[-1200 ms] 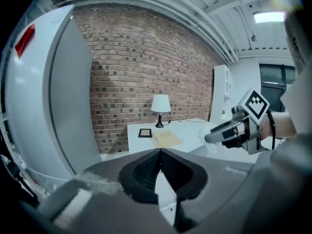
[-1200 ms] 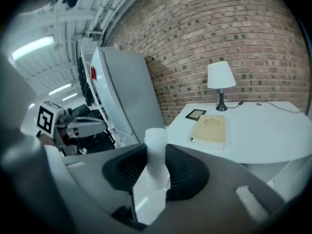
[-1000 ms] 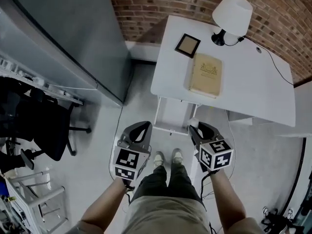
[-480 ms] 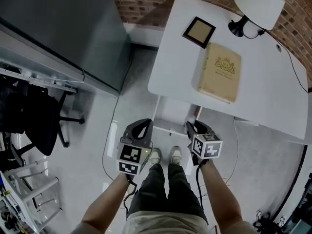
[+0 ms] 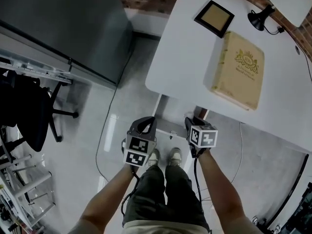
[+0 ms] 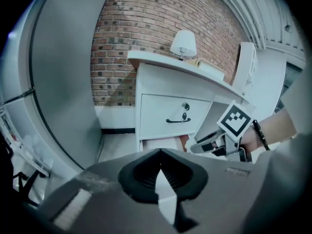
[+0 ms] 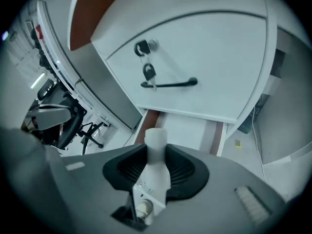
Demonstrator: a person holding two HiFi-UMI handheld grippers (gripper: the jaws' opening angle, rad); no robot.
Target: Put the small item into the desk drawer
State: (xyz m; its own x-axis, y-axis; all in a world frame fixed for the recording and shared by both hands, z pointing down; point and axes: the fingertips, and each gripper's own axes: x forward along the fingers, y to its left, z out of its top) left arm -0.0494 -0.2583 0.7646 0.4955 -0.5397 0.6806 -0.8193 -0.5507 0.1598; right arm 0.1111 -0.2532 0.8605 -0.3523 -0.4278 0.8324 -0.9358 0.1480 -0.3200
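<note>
My right gripper is shut on a small white bottle, which stands up between the black pads. In the right gripper view, the open lower drawer lies just beyond it, under a closed drawer with a black handle and hanging keys. My left gripper is shut with nothing in it. The left gripper view shows the white desk front, the open drawer low down, and the right gripper at the right. In the head view both grippers hover at the drawer front.
On the white desk top lie a tan book, a dark picture frame and a black-based lamp. A grey cabinet stands to the left, an office chair further left. A cable runs over the floor.
Both grippers have sunk lower and closer together in front of the open drawer. The head view has swung, so the desk top sits further up and right. The bottle stays in the right gripper.
</note>
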